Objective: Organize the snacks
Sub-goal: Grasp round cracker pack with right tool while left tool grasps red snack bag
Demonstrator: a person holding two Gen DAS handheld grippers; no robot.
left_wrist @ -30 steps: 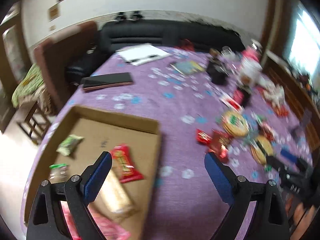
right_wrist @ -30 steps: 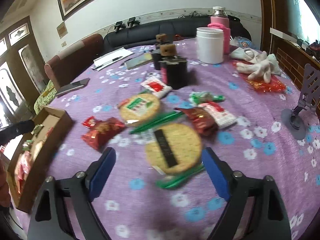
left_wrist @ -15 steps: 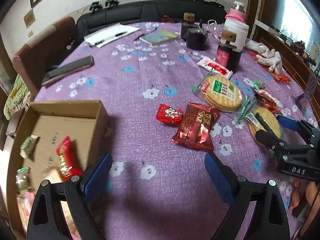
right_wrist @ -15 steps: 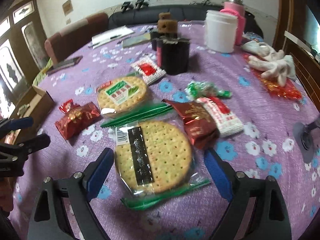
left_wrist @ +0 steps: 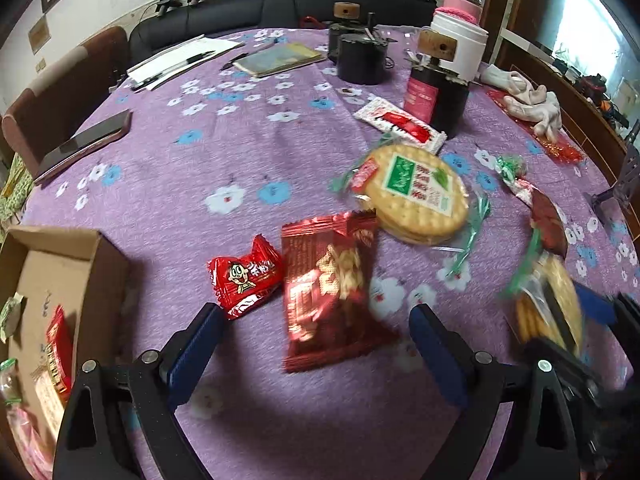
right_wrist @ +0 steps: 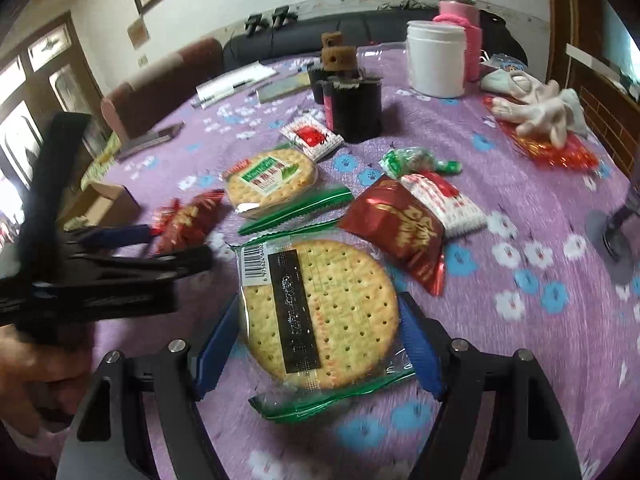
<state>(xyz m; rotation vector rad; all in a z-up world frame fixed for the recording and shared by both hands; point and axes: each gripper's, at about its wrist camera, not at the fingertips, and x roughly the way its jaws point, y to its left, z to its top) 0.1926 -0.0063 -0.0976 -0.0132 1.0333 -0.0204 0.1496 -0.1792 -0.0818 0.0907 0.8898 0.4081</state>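
My left gripper (left_wrist: 316, 344) is open, its blue pads either side of a dark red snack bag (left_wrist: 328, 288) on the purple cloth. A small red candy packet (left_wrist: 244, 276) lies just left of the bag. My right gripper (right_wrist: 320, 340) has its pads against both sides of a round cracker pack with a black label (right_wrist: 320, 308). That pack also shows blurred in the left wrist view (left_wrist: 548, 308). A second cracker pack with a green label (left_wrist: 416, 192) lies further back. The cardboard box (left_wrist: 80, 264) at the left holds several snacks.
Dark canisters (left_wrist: 436, 96), a white jar (left_wrist: 460, 48) and a pink flask stand at the back. More red and white packets (right_wrist: 400, 220) lie right of the crackers. Gloves (right_wrist: 536, 112), a phone (left_wrist: 84, 144), a book and papers sit around the table edge.
My left gripper has swung from over the box to the dark red bag. My right gripper has moved forward and narrowed around the black-label cracker pack.
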